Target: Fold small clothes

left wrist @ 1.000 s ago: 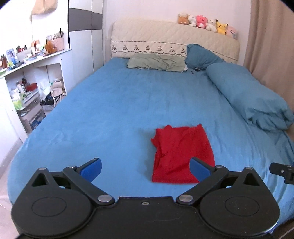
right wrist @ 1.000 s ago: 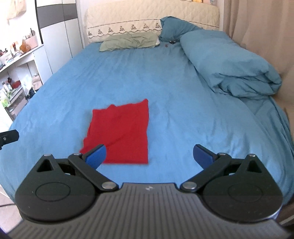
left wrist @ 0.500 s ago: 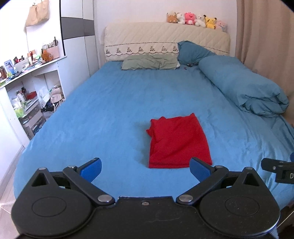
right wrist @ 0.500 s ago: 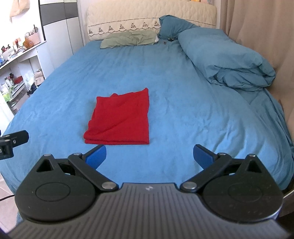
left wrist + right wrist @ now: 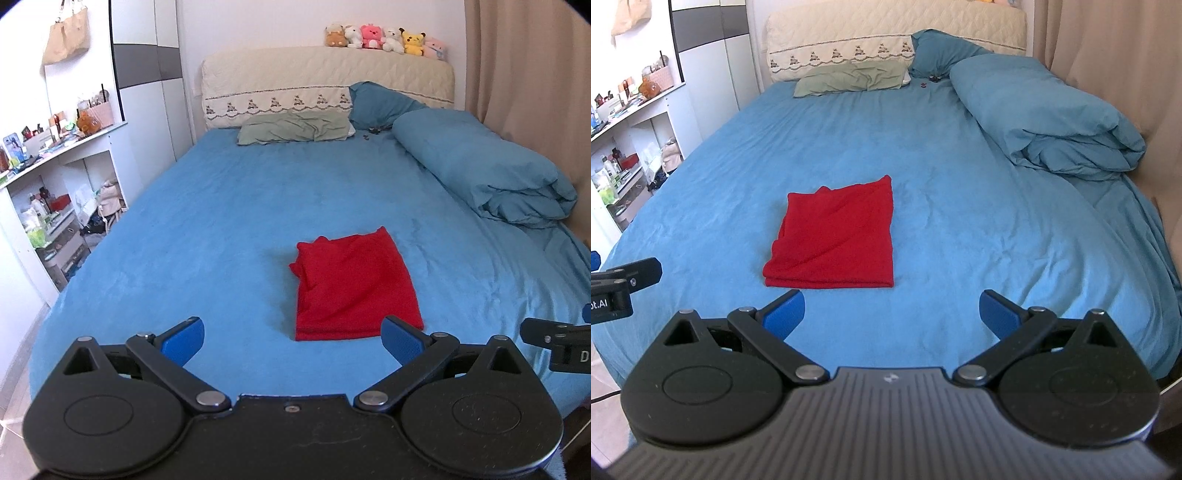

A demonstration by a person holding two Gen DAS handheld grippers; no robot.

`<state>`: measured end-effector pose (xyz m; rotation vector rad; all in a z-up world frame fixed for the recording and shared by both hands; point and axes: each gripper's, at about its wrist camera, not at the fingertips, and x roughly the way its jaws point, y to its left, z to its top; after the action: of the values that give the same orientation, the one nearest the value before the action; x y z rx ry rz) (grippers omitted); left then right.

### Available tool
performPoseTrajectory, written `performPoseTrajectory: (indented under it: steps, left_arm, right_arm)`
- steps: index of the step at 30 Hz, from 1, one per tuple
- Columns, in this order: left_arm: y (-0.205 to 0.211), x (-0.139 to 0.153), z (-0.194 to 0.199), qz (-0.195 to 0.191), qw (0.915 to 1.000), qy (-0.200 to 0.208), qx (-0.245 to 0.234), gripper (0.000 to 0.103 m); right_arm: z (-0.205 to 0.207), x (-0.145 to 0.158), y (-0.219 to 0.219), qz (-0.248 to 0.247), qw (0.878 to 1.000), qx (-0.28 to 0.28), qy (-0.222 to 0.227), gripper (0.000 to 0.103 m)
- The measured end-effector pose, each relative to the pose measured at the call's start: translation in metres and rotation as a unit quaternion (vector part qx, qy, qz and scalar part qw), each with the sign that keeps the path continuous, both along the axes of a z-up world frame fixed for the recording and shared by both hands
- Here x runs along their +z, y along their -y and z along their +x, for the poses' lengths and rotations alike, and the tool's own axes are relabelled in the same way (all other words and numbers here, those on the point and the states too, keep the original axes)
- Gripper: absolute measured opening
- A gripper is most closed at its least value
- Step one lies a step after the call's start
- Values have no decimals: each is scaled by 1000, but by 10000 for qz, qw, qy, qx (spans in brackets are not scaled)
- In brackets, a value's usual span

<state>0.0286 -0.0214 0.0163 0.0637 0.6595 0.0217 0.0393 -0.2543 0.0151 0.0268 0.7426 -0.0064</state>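
Only the left view shows plush toys point(image 5: 384, 36) above the headboard.

In the left wrist view, the right gripper point(image 5: 565, 343) at the frame's right edge bears a white "D", cut off; in the right wrist view, the left gripper point(image 5: 617, 286) shows "ot.AI", cut off

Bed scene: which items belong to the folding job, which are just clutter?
Job:
- folded red cloth garment on the blue bedsheet
- left gripper, open
- right gripper, open

Lying about:
- rolled blue duvet
- green pillow
- row of plush toys
- cluttered white shelf
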Motion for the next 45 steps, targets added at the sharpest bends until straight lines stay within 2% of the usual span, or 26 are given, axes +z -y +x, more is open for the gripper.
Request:
performPoseTrajectory:
  steps: [45]
  left_arm:
    - [-5, 11, -11, 3, 9999, 147, -68, 103]
  right_arm:
    - [-8, 2, 0, 29, 10000, -32, -40, 103]
